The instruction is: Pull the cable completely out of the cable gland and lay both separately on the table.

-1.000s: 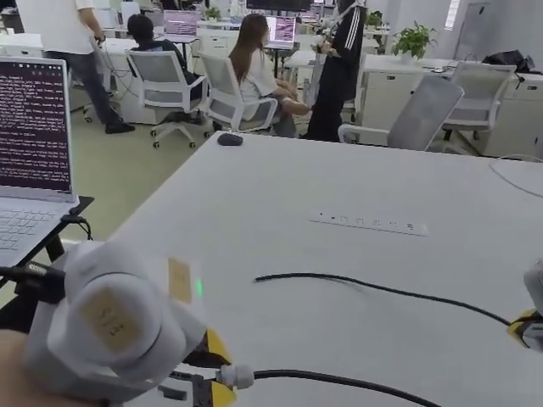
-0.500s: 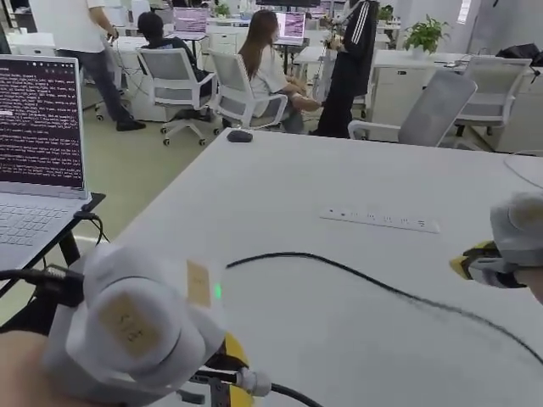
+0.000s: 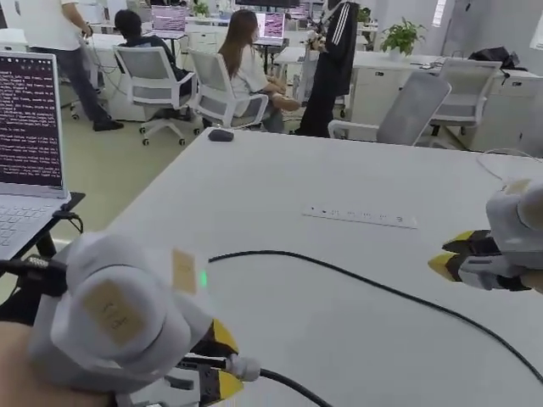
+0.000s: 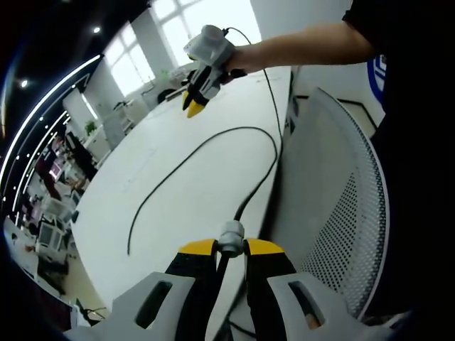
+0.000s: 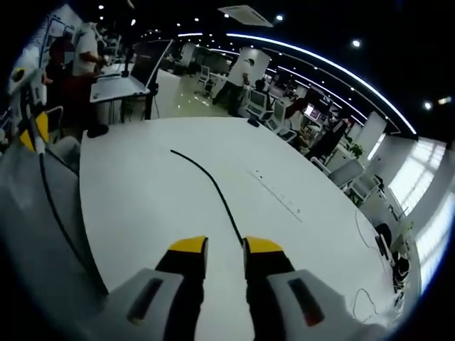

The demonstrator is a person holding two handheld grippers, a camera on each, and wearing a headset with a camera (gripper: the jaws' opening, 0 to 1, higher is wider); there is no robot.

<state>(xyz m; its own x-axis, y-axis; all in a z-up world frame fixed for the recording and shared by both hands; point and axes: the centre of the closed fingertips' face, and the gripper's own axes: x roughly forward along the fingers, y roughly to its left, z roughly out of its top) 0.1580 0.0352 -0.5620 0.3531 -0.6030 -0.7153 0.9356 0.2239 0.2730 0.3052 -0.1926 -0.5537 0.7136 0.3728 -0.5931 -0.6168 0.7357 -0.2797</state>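
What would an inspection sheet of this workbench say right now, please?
Surface: white table, smooth top.
Job's things: cable gland with the black cable running out of it; not yet separated.
Clutter: dark mouse at the far edge; socket strip mid-table.
Grippers: left claw shut on the cable gland at the table's near edge; right claw slightly open, empty, above the table.
Cables: black cable loops across the table, free end loose.
Surroundings: laptop beside the table; office chairs, people, a plant beyond.

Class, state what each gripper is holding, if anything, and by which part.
The left gripper clamps the white cable gland by its body, at the jaw tips; the black cable trails out. The right gripper holds nothing.
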